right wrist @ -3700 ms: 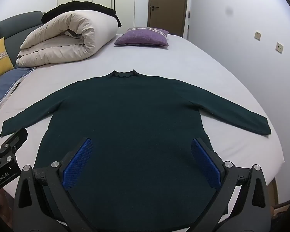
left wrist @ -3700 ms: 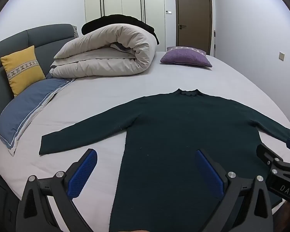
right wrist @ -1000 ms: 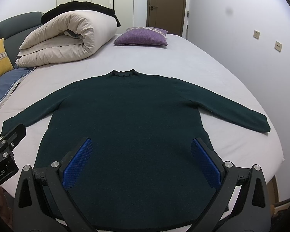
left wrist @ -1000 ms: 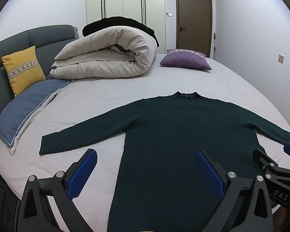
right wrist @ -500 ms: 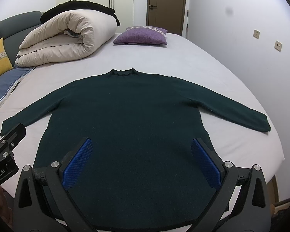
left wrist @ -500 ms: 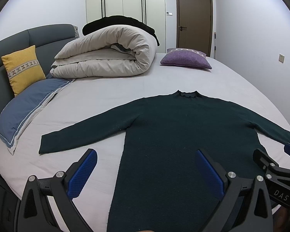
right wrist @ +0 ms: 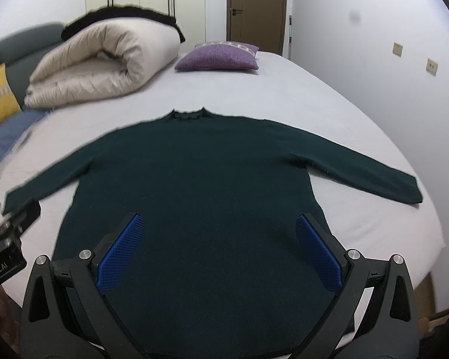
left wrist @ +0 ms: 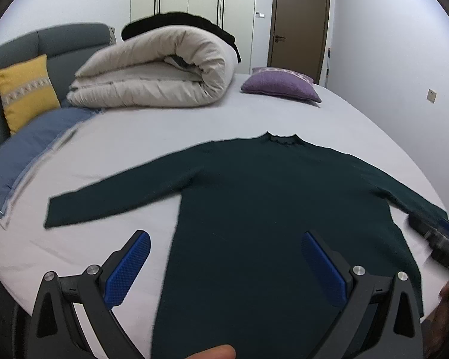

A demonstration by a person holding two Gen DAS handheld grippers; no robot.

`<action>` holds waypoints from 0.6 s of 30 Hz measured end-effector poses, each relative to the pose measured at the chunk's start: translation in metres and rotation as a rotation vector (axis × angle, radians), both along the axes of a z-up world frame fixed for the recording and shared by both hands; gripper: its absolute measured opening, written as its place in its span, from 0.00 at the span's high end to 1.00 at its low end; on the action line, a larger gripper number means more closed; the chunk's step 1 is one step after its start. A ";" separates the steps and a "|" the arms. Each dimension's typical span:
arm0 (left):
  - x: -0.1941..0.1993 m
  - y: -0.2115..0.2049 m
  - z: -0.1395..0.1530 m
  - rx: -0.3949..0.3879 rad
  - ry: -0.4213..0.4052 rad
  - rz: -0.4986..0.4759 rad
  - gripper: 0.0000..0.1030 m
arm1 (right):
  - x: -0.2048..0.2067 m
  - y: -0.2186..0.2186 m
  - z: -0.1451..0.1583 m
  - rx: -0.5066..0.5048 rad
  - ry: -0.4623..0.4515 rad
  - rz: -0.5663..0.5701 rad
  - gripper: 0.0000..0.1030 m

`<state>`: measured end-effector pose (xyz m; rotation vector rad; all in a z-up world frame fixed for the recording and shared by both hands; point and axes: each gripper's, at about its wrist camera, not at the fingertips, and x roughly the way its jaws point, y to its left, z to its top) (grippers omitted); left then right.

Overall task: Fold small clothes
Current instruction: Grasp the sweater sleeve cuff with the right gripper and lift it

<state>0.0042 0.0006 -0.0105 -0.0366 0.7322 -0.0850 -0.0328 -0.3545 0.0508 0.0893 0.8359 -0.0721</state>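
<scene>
A dark green long-sleeved sweater [left wrist: 272, 197] lies flat and face up on the white bed [left wrist: 152, 149], sleeves spread to both sides, collar toward the far end. It also shows in the right wrist view [right wrist: 200, 179]. My left gripper [left wrist: 224, 254] is open and empty, held above the sweater's lower left side. My right gripper [right wrist: 218, 239] is open and empty, above the lower middle of the sweater. The right gripper's body shows at the right edge of the left wrist view [left wrist: 437, 239], near the right sleeve cuff.
A rolled beige duvet [left wrist: 152, 74] and a purple cushion [left wrist: 280, 85] lie at the far end of the bed. A yellow cushion [left wrist: 24, 89] and a blue pillow [left wrist: 27, 146] are at the left by the grey headboard. The bed's right edge [right wrist: 434, 239] runs near the wall.
Both grippers have shifted forward and to the left over the sweater; both views are slightly blurred by motion. The sweater has not moved and both jaws stay open.
</scene>
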 end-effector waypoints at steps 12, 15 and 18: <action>0.050 -0.028 -0.040 -0.051 0.155 -0.067 0.00 | -0.034 -0.371 -0.104 0.609 -0.071 -0.699 0.16; 0.063 -0.039 -0.045 -0.114 0.128 -0.085 0.00 | -0.044 -0.426 -0.131 0.669 -0.072 -0.818 0.17; 0.078 -0.055 -0.051 -0.110 0.169 -0.100 0.00 | -0.040 -0.456 -0.146 0.701 -0.103 -0.850 0.21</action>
